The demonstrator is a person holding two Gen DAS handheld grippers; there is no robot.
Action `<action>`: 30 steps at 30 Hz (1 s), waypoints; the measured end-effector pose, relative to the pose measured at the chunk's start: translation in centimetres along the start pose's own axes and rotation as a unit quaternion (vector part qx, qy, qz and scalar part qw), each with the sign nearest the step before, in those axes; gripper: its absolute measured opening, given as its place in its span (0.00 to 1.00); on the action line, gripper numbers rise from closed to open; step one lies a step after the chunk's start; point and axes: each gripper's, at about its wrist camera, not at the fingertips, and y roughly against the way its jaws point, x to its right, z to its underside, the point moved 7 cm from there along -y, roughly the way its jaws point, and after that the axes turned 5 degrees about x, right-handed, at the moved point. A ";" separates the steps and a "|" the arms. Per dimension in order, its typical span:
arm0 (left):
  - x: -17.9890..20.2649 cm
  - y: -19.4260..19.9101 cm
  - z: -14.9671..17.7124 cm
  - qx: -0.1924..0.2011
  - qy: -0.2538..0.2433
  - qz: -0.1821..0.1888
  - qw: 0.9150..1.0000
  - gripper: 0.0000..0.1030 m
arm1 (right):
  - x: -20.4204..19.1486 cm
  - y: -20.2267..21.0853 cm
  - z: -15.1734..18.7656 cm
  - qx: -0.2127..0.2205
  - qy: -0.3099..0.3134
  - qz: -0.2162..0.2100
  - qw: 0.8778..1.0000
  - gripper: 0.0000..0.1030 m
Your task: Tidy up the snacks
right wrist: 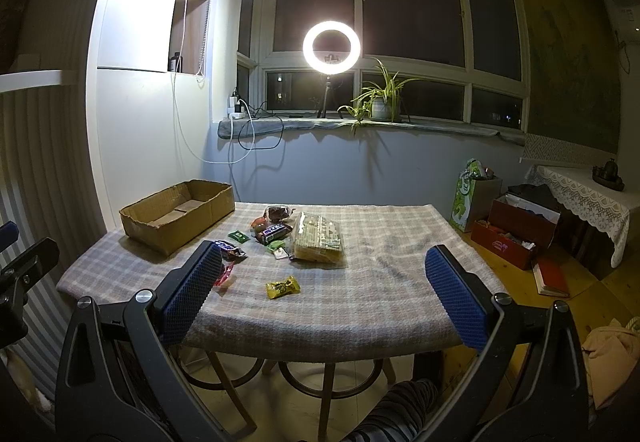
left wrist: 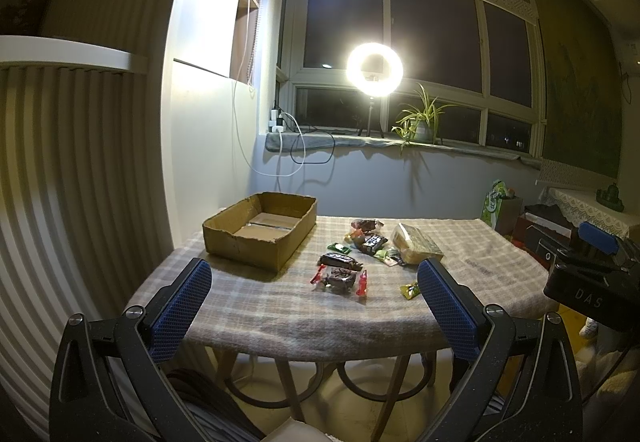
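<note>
Both grippers, left and right, spread wide, empty. Snacks lie ahead on table, box ahead-left. Wrappers likely light, crinkly, slippery; pinch mid-body.

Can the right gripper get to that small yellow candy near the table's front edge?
Probably yes. The right gripper is open, the yellow candy lies alone on the tablecloth, and nothing stands between them.

Cardboard box at the table's far left corner. Snack packets lie right of it; cracker pack rightmost. One candy lies nearer the front edge.
</note>
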 end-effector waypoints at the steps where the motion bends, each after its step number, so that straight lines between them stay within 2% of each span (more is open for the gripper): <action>1: 0.0 0.0 0.0 0.000 0.000 0.000 1.000 0.99 | 0.0 0.0 0.0 0.000 0.000 0.000 1.000 1.00; 18: 0.2 0.0 0.0 -0.006 0.001 0.003 1.000 0.99 | -0.2 0.1 0.2 -0.003 0.002 0.000 1.000 1.00; 23: 0.1 -1.5 0.8 -0.025 0.005 0.013 1.000 0.99 | 0.1 -1.0 0.9 -0.018 0.000 -0.016 1.000 1.00; 30: -0.8 -6.0 2.7 -0.077 0.029 0.024 0.996 0.92 | 0.4 -6.0 2.7 -0.057 0.006 -0.056 0.997 1.00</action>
